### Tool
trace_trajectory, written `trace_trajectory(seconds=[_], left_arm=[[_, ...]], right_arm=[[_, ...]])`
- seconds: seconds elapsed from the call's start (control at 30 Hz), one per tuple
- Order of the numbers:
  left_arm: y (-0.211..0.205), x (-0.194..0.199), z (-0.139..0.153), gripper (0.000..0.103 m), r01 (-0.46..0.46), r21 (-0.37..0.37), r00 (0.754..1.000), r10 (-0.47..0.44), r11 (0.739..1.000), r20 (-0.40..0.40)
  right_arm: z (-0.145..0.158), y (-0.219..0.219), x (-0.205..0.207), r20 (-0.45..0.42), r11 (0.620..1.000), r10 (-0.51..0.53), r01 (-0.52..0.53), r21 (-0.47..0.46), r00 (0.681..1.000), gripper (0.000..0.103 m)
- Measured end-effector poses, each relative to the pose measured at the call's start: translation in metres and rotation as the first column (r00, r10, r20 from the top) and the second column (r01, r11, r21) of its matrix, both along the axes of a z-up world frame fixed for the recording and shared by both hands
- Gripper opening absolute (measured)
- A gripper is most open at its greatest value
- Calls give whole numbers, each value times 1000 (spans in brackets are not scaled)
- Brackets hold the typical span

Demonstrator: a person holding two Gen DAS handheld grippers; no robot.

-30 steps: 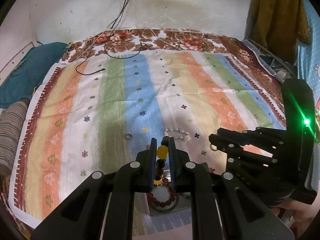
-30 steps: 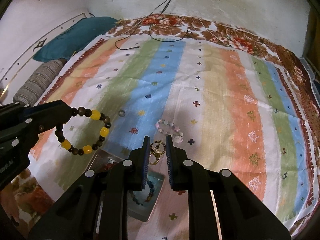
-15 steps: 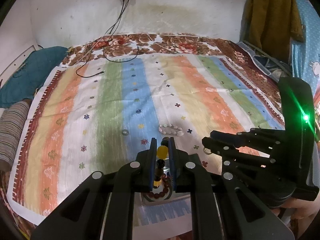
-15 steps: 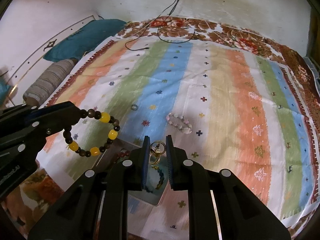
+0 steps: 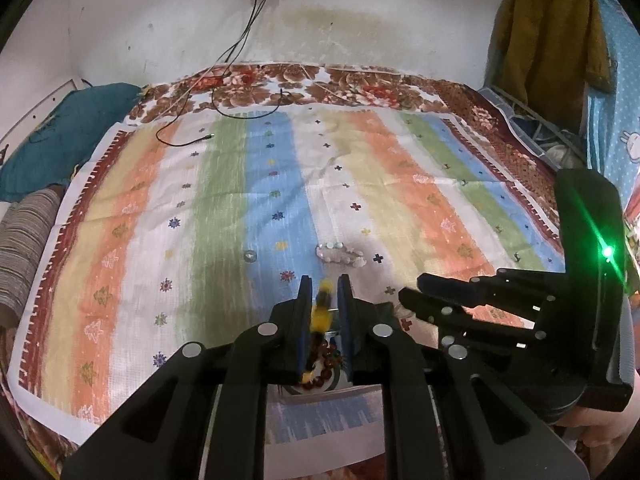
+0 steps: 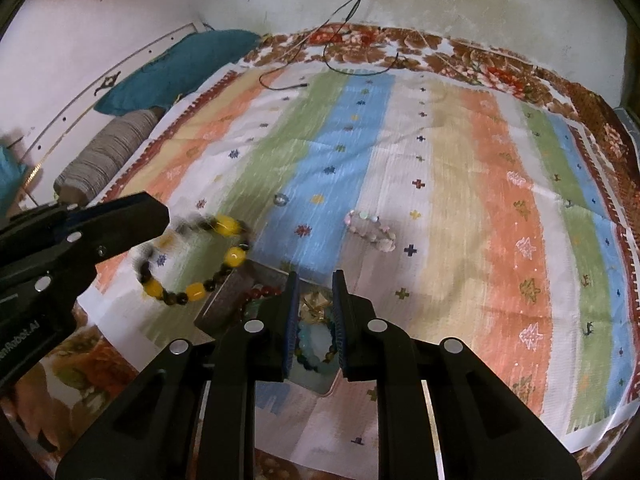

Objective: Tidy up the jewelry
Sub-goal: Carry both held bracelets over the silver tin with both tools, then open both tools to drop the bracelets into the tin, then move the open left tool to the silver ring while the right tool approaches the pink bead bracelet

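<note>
My left gripper (image 5: 323, 286) has its jaws parted; the yellow-and-dark bead bracelet (image 5: 321, 316) blurs between them, and in the right wrist view the bracelet (image 6: 196, 258) hangs off the left gripper's tip (image 6: 160, 216), beside the open jewelry box (image 6: 308, 332). My right gripper (image 6: 314, 280) is parted above the box; a gold trinket (image 6: 314, 304) lies in the box just below the fingertips, near a blue bracelet and a red bead bracelet (image 6: 260, 294). A pink-white bead bracelet (image 6: 370, 232) and a small ring (image 6: 281, 199) lie on the striped cloth.
The striped cloth (image 6: 500, 200) covers a bed with a floral sheet. A teal pillow (image 6: 176, 72) and a striped bolster (image 6: 108, 156) lie at the left. A black cable (image 5: 188, 140) trails from the wall socket. Clothes (image 5: 548, 40) hang at the right.
Both grippers pulled back and lowered toward the box. The left jaws parted and the bracelet now swings loose and blurred. The right jaws opened and the gold trinket dropped into the box.
</note>
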State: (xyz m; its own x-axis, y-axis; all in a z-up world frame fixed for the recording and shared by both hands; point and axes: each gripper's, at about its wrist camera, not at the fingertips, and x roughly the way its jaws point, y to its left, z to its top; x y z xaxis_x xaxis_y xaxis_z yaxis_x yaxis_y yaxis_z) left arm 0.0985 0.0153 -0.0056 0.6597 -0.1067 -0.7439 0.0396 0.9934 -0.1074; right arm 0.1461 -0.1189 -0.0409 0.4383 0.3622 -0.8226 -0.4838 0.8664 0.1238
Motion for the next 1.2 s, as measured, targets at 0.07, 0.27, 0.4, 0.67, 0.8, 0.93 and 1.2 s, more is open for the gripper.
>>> trace_trajectory(seconds=[0.07, 0.27, 0.4, 0.67, 0.8, 0.93, 1.2], left_arm=[[1, 0, 1, 27, -10, 9, 1000, 10, 1000, 7], [12, 2, 1, 41, -52, 5, 999, 52, 999, 6], [19, 6, 0, 55, -87, -4, 996, 87, 996, -5], [28, 26, -10, 74, -127, 8, 990, 127, 992, -59], [28, 39, -14, 78, -122, 20, 989, 123, 992, -78], [27, 53, -19, 85, -108, 52, 990, 112, 993, -91], [44, 78, -38, 86, -144, 54, 975, 151, 988, -161]], right_arm=[[0, 0, 1, 3, 1000, -1, 1, -3, 1000, 41], [-1, -6, 6, -4, 1000, -26, 26, -6, 1000, 42], [-3, -9, 13, -5, 999, -47, 47, -18, 999, 47], [-11, -12, 28, -19, 995, -84, 83, -48, 996, 54], [-13, -10, 35, -23, 994, -96, 95, -63, 995, 61], [-15, -8, 42, -25, 993, -93, 91, -74, 995, 64], [-26, -5, 58, -54, 991, -100, 94, -92, 994, 73]])
